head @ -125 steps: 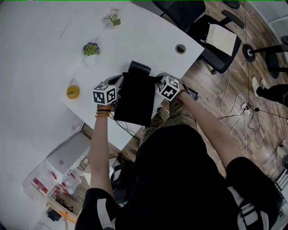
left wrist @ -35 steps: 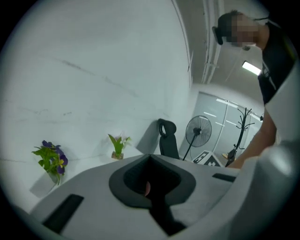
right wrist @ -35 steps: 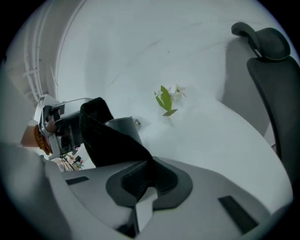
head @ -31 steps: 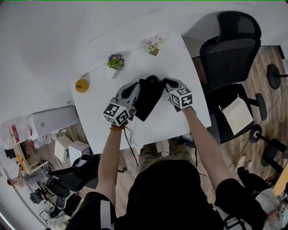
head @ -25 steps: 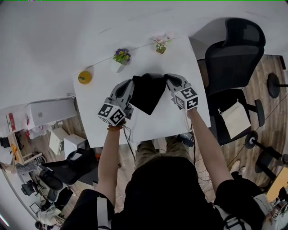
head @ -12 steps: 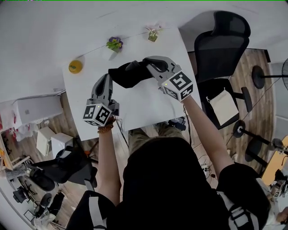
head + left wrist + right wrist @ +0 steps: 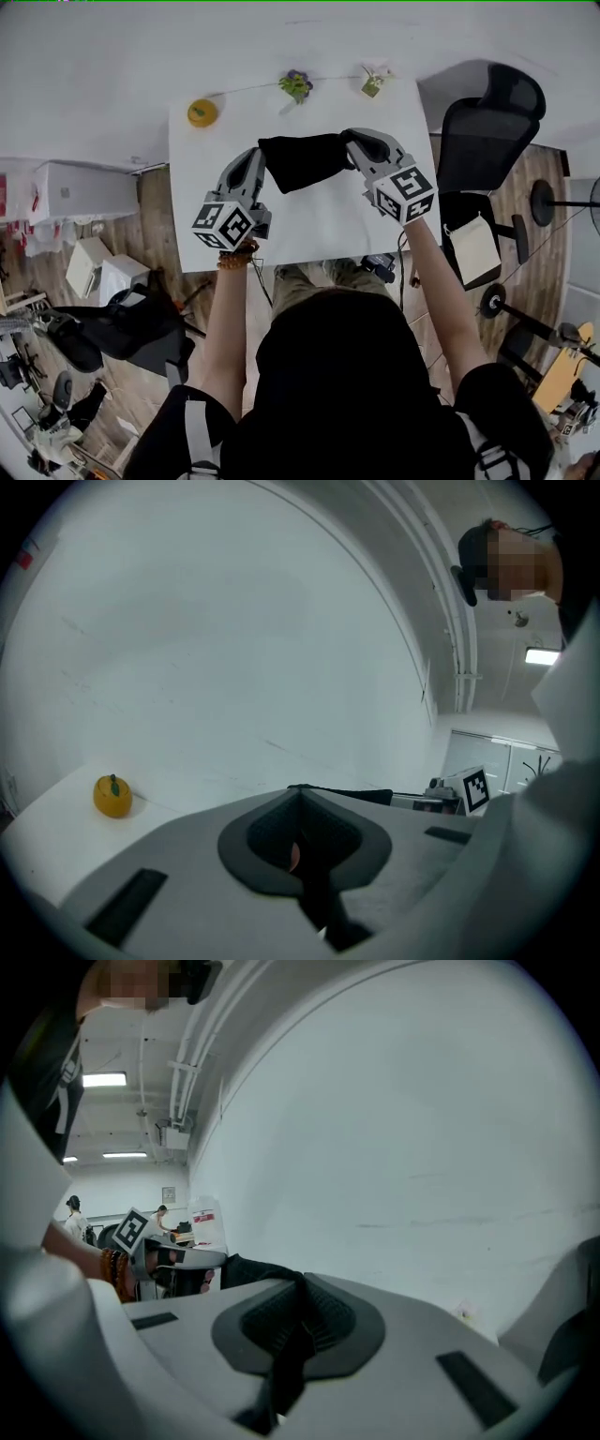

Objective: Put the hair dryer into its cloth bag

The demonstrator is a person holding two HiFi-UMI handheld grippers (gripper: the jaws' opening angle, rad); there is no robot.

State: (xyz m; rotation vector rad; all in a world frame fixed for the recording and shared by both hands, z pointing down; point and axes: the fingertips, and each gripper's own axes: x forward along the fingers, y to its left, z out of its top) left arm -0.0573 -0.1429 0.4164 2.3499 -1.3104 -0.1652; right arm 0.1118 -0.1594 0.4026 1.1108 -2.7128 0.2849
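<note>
While clamped both ends | cloth bag [image 7: 300, 161] spans left claw [image 7: 258, 156], right claw [image 7: 352, 140]

The head view looked steeply down from above the person, with the white table [image 7: 309, 225] at twelve o'clock. Each gripper view sat close behind its own jaws, facing nearly level toward the wall [image 7: 234, 621]. All three shared the black cloth bag [image 7: 300, 159].

cloth bag [image 7: 302, 161] seemingly above table [image 7: 309, 230], fruit [image 7: 201, 112] at far-left corner
</note>
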